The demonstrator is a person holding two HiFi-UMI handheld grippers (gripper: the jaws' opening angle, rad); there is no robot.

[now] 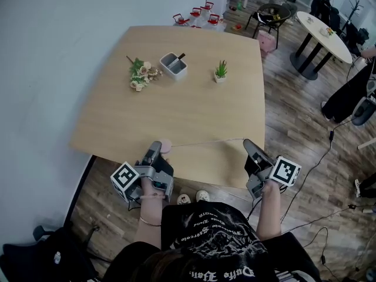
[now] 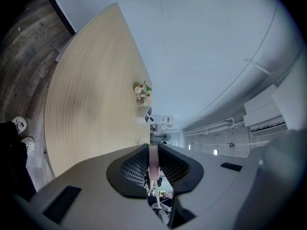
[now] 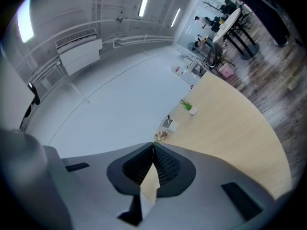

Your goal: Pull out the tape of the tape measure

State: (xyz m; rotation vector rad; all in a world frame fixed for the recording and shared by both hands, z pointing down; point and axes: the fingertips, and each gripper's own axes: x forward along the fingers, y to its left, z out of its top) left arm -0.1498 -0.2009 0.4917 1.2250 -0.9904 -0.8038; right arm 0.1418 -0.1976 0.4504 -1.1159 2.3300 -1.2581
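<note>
A small pink tape measure case (image 1: 166,146) is clamped in my left gripper (image 1: 157,146) near the table's front edge. In the left gripper view the case (image 2: 153,161) shows as a thin pink disc pinched edge-on between the jaws of that gripper (image 2: 153,150). A thin pale tape (image 1: 205,142) runs from it to the right, just above the tabletop. My right gripper (image 1: 247,141) is shut on the tape's free end. In the right gripper view the cream tape (image 3: 150,186) sticks out behind the closed jaws of my right gripper (image 3: 153,145).
The wooden table (image 1: 176,104) carries a flower bunch (image 1: 141,73), a white box (image 1: 173,64) and a small potted plant (image 1: 221,70) at its far side. A wall runs along the left. Red items (image 1: 197,13) and a round white table (image 1: 323,34) stand beyond.
</note>
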